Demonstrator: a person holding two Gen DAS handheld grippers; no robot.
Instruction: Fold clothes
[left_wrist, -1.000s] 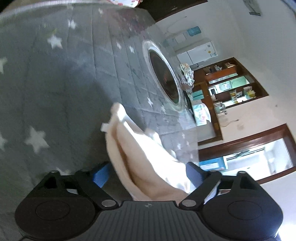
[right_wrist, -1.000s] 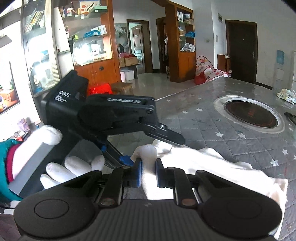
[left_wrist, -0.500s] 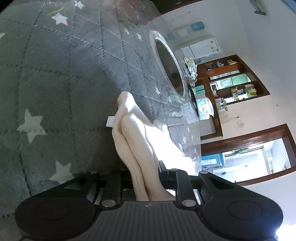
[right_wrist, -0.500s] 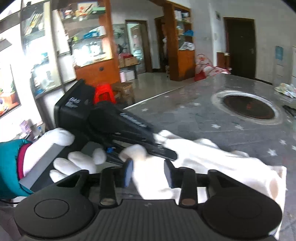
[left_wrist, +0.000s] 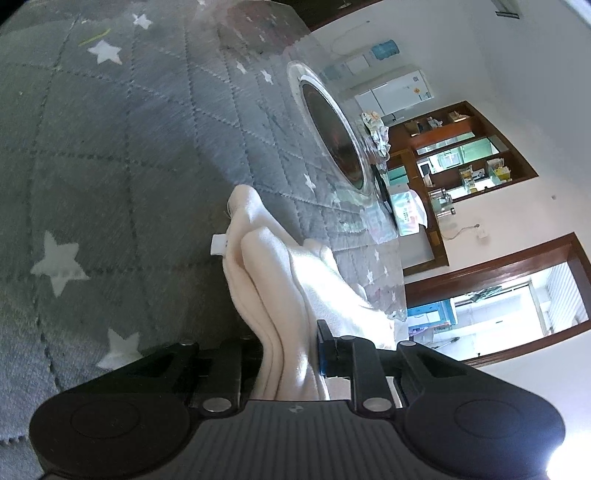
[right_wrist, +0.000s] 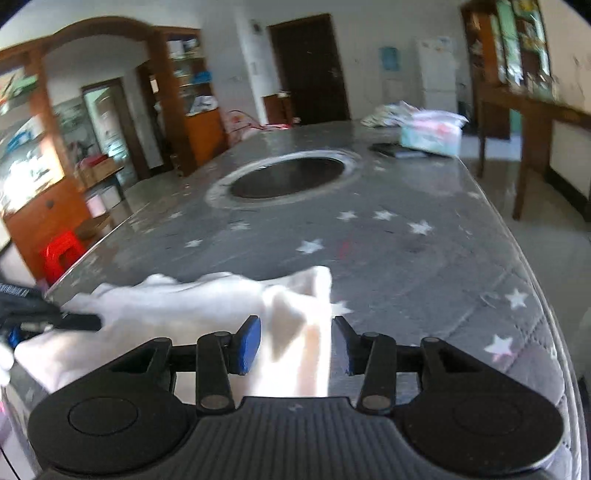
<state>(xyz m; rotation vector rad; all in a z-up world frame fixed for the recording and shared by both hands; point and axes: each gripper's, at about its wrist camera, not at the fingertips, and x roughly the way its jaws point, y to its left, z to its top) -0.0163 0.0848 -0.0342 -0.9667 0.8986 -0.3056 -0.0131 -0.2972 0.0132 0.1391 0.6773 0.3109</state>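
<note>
From the left wrist camera the left gripper (left_wrist: 290, 354) has its fingers clamped on a bunched stretch of the cream garment (left_wrist: 273, 280), which rises in thick soft folds straight out from between them, a small white tag (left_wrist: 218, 245) sticking out at its side. That view says nothing of the other hand. The right wrist camera does: the right gripper (right_wrist: 295, 345) has its fingers apart, having just been opening, with a corner of the cloth (right_wrist: 295, 332) lying loose between them, the pads not pressing on it. At that picture's left edge the dark tip of the left gripper (right_wrist: 48, 321) grips the far end of the same cloth.

The garment lies spread along the near edge of the grey quilted surface (right_wrist: 388, 251) with white stars. Further back a round dark recess (right_wrist: 288, 177) with a pale ring sits in the middle, and beyond it a plastic packet (right_wrist: 432, 134) and a crumpled cloth heap (right_wrist: 384, 112). A red stool (right_wrist: 61, 254) stands on the floor at the left.

The cloth is pale, fleecy and rumpled, sunlit in patches
</note>
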